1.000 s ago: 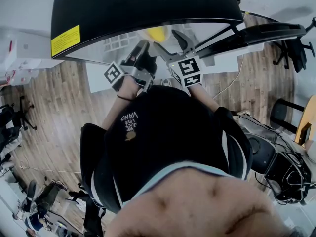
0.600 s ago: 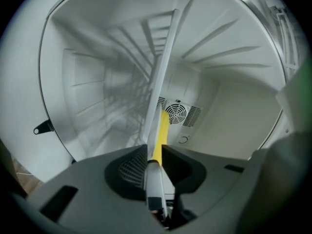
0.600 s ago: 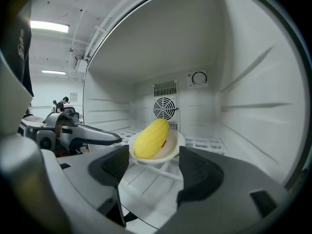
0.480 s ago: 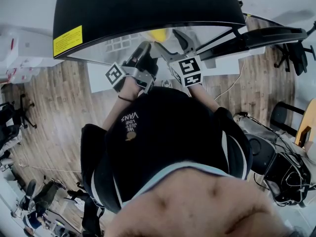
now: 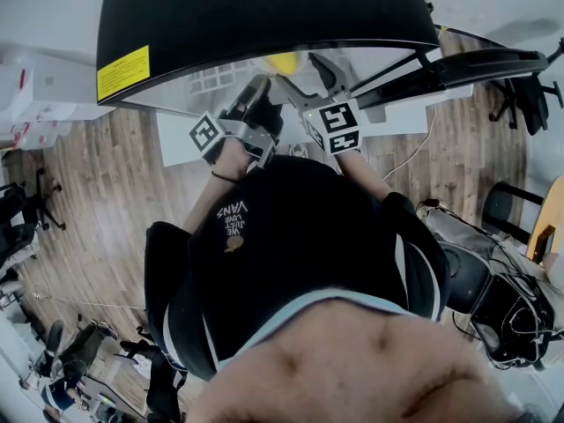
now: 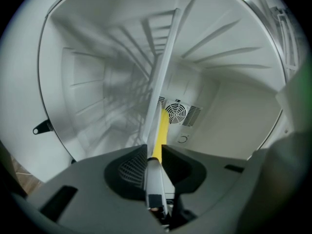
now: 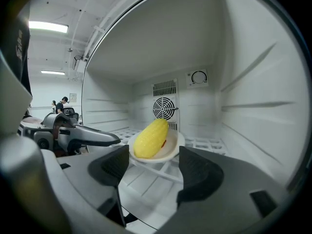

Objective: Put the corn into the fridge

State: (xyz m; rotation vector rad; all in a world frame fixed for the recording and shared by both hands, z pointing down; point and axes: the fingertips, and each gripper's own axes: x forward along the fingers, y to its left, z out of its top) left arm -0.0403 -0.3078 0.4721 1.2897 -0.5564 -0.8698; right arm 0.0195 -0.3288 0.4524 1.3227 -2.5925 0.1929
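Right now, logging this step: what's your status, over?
Left tool shut on plate rim. Right tool open, empty. Corn on plate, inside fridge. Nothing blocking.

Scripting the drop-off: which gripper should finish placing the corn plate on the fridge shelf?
Left, likely. The left gripper is shut on the rim of the plate, with the corn over the fridge shelf; it only needs to open. The right gripper is open, empty, short of the plate.

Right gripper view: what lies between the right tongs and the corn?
Only the rim of the plate holding the corn, and bare shelf grid; right gripper view.
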